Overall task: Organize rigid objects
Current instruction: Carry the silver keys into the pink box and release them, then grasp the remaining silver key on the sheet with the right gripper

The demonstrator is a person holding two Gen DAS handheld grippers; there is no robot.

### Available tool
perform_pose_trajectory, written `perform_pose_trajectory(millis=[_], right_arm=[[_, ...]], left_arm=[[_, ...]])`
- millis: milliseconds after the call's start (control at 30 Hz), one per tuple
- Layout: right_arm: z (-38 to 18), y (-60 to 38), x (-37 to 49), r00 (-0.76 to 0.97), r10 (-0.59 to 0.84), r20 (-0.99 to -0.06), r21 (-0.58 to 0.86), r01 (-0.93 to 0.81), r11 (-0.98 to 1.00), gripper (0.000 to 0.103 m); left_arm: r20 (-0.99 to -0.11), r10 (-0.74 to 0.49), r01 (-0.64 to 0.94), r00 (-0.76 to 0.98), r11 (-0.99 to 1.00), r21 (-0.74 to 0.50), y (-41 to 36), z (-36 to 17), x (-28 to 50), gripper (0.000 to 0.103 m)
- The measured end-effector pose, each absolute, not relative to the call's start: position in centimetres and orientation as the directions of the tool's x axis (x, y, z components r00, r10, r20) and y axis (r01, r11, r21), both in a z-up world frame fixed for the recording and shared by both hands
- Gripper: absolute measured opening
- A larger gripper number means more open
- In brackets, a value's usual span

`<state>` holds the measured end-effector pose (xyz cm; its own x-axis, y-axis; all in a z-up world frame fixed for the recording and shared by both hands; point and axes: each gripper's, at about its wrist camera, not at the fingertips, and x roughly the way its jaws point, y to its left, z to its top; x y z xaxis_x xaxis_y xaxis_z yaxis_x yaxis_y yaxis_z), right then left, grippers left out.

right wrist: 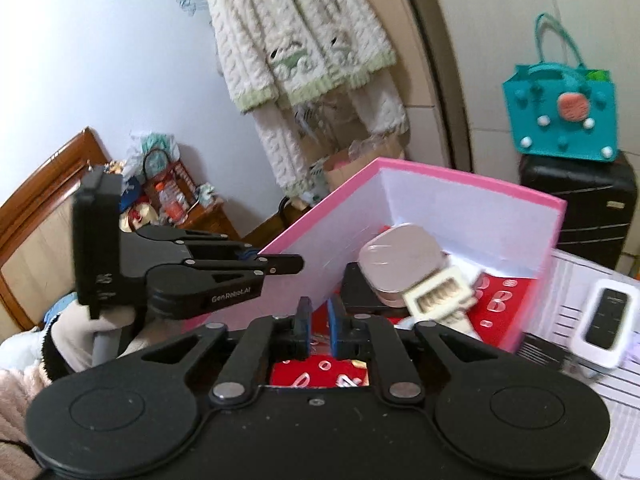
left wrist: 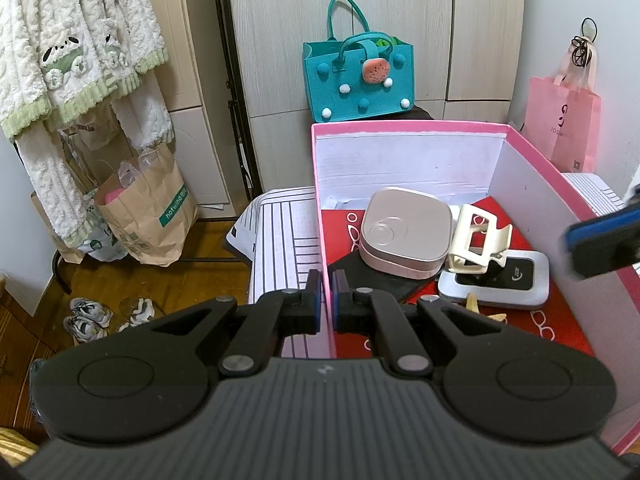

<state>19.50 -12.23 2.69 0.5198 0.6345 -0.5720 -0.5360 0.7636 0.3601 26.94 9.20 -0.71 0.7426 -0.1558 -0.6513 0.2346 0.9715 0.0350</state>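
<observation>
An open pink box (left wrist: 400, 126) with white inner walls stands on a striped cloth. My left gripper (left wrist: 327, 282) is shut on its left wall, which is also seen in the right wrist view at the left gripper (right wrist: 298, 265). On the red lining inside lie a rose-gold square tin (left wrist: 404, 236), a cream hair claw (left wrist: 478, 240), a white device with a black screen (left wrist: 494, 284) and a flat black item (left wrist: 372, 280). My right gripper (right wrist: 319, 312) hovers over the box's near end, slightly open with nothing between its pads. The hair claw (right wrist: 438, 296) looks blurred.
A second white device (right wrist: 604, 320) lies on the striped cloth (right wrist: 576, 272) outside the box, to the right. A teal felt bag (right wrist: 560, 116) sits on a black suitcase (right wrist: 580, 208) behind. A pink shopping bag (left wrist: 564, 124), paper bags (left wrist: 148, 208), a hanging robe (left wrist: 72, 40) and shoes (left wrist: 88, 316) surround the table.
</observation>
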Motion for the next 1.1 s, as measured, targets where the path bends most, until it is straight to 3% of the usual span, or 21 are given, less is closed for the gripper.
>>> perform_pose_trajectory(millis=[67,133,233,467,633,700,733,833,1100], right_arm=[[3.2,-14.0,18.4,0.564,0.604,-0.564,0.34,-0.507,0.792,0.028],[3.4,-16.1,17.3,0.611,0.559,-0.56,0.319,-0.463,0.827,0.03],[2.9,-19.1,16.5,0.646,0.49,-0.585,0.311,-0.38,0.871,0.04],[0.4,-23.6,15.6,0.664,0.39,-0.638,0.297,-0.255,0.92,0.041],[-2.5,-23.8,15.6,0.677,0.305,-0.67,0.198,-0.233,0.952,0.042],[-3.3,-23.7,15.9,0.675,0.287,-0.68,0.164,-0.242,0.957,0.045],[-3.7,-23.7,15.9,0.679,0.281,-0.678,0.146,-0.25,0.957,0.049],[-4.6,-23.4,16.0,0.705,0.265,-0.658,0.083,-0.281,0.956,0.062],[-6.3,-23.6,19.2,0.702,0.271,-0.659,0.077,-0.295,0.952,0.063]], left_arm=[[-0.651,-0.154,0.233,0.743,0.972,0.036,9.2,-0.7,26.9,0.005],[-0.652,-0.153,0.232,0.743,0.972,0.036,9.2,-0.7,27.0,0.005],[-0.658,-0.159,0.237,0.736,0.971,0.031,9.2,-0.8,27.1,0.005],[-0.665,-0.154,0.244,0.731,0.969,0.044,9.1,-0.8,27.1,0.005],[-0.694,-0.108,0.249,0.711,0.963,0.105,8.4,-0.7,27.1,0.006],[-0.726,-0.103,0.289,0.68,0.947,0.137,7.8,-0.5,26.8,0.007],[-0.737,-0.106,0.31,0.668,0.94,0.146,7.6,-0.3,26.6,0.012],[-0.749,-0.103,0.353,0.655,0.918,0.182,7.5,0.7,25.4,0.014],[-0.812,-0.103,0.426,0.574,0.885,0.189,7.1,2.0,23.4,0.022]])
